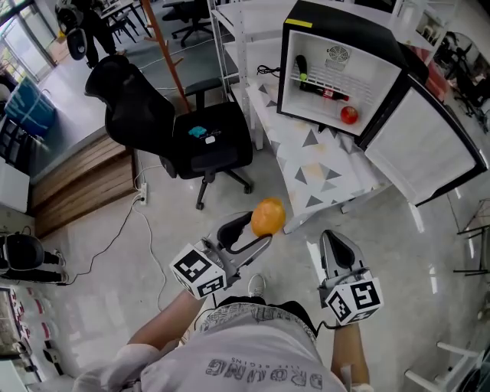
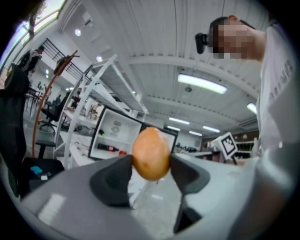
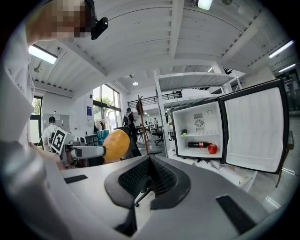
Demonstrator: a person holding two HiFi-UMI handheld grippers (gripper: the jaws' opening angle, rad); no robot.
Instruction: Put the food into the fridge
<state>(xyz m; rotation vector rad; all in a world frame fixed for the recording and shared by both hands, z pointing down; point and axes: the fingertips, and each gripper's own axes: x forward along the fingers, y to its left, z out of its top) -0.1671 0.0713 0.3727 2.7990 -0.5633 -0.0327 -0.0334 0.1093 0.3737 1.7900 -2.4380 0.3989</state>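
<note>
The left gripper [image 1: 259, 232] is clamped on an orange [image 1: 268, 217]. The left gripper view shows this best: the two dark pads [image 2: 114, 180] stand wide apart and press on the fruit from either side, holding it clear of the gripper's body. From the head view the same orange sits at the tip of the jaws, above the floor and just short of the table's near corner.

The right gripper [image 3: 149, 176] has its jaws together with nothing between them; its ribbed pads meet in a closed seam. In the head view it is held beside the left one.

Past both grippers, a table [image 1: 310, 172] with a triangle-patterned cover carries a small black fridge [image 1: 337, 19], its door [image 1: 425, 153] swung wide open to the right. The right gripper view looks straight into it: a bottle [image 3: 198, 145] lies on the shelf, a red fruit [image 3: 212, 148] touches its cap end, and a small dark and green item [image 3: 184, 132] sits higher up. Only the head view shows the black office chair [image 1: 164, 126] left of the table, with a blue object [image 1: 198, 132] on its seat.
</note>
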